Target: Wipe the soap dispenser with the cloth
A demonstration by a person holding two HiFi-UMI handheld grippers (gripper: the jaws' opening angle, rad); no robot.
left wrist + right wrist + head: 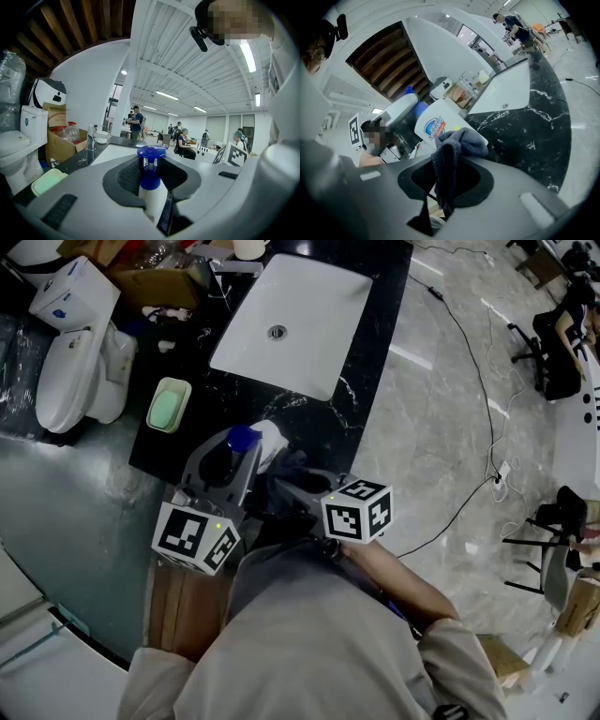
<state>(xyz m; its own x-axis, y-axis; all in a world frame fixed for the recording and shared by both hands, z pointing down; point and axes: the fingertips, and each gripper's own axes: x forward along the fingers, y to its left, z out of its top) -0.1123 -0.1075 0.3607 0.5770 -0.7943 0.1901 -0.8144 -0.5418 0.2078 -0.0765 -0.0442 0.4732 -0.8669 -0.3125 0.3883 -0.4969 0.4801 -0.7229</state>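
Two claws are being held at the desk's (375, 352) near edge. The left claw (152, 190) is gripping the one soap dispenser (151, 176), its blue pump rising between the jaws. The right claw (447, 180) is clamping the one grey cloth (461, 140), whose bunched end is touching the dispenser's labelled side just ahead.

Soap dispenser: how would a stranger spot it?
Find the black counter with the white sink. At its near edge the left hand-held gripper holds a white bottle. Its blue pump top sets it apart from the green dish.
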